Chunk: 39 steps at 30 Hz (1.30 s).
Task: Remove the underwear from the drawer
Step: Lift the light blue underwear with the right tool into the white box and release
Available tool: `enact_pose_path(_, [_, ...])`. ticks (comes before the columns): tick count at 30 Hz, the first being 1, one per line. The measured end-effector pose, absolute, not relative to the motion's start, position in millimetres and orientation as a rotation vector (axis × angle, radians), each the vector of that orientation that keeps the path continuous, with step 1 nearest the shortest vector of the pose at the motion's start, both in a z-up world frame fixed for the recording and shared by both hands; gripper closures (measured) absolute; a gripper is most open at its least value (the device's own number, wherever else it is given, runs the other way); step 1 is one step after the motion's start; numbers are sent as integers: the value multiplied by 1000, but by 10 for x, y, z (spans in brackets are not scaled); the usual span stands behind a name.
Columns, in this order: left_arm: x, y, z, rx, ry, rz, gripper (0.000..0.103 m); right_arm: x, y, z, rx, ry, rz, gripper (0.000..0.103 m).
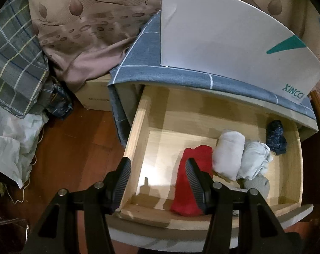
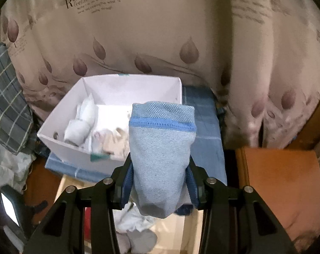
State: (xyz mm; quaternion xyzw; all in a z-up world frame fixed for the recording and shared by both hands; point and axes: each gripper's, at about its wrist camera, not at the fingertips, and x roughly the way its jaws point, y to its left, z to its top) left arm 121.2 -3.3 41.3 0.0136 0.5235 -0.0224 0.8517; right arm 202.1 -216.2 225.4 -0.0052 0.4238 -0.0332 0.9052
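My right gripper point(image 2: 160, 182) is pinching a rolled blue pair point(image 2: 162, 148), lifted clear above the drawer point(image 2: 172, 230) and hanging just short of the white box point(image 2: 109, 105) on the cabinet top, so I judge this is the carry step. My left gripper point(image 1: 157, 182) is spread wide and holds nothing, low over the drawer's near left corner with the red roll point(image 1: 194, 182) just beside one finger. Next I'd push the right forward over the box and let go, then close the left on the red roll.

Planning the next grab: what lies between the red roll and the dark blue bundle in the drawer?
In the left wrist view, a white roll and a pale crumpled garment sit between the red roll and the dark blue bundle.
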Motion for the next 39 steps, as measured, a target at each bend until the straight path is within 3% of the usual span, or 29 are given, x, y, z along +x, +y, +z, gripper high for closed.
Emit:
enact_pose_path(27, [1239, 81, 392, -9, 1100, -18, 48, 3098, -2045, 1557, -58, 1094, -85, 60])
enact_pose_path(35, [1237, 85, 385, -13, 1106, -21, 48, 3085, -2029, 1519, -77, 1104, -78, 55])
enact_pose_path(39, [1236, 92, 383, -16, 1112, -16, 48, 3024, -2081, 1632, -54, 1077, -80, 45])
